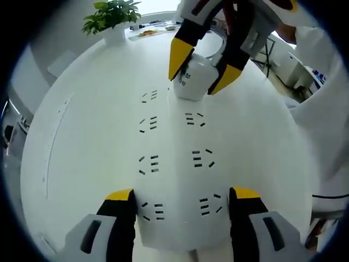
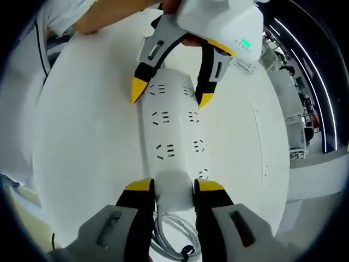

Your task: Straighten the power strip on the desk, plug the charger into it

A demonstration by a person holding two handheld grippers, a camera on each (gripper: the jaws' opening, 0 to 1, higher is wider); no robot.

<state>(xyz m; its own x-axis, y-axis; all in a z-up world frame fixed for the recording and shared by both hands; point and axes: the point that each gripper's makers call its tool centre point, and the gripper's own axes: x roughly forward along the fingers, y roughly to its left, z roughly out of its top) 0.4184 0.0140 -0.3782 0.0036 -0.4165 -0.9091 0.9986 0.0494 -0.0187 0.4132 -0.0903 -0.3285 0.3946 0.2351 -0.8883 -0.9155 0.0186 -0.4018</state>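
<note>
Bottom of the left gripper view: my left gripper (image 1: pixel 182 199) straddles the near end of the power strip (image 1: pixel 174 164), jaws apart at its two sides, touching or not I cannot tell. Likely bracing it straight on the tabletop (image 1: pixel 82 136). Top of that frame, my right gripper (image 1: pixel 199 71) has jaws clamped on the charger (image 1: pixel 193 79), a rounded white glossy block, sitting over the far sockets. Right gripper view: the charger (image 2: pixel 174 188) sits bottom centre between my jaws, its grey cable (image 2: pixel 169 232) looped below. The strip (image 2: pixel 172 125) is a long white plastic slab, two rows of dark slots. Plug looks nearly seated; prongs hidden. Potted plant (image 1: pixel 112 16) upper left.
</note>
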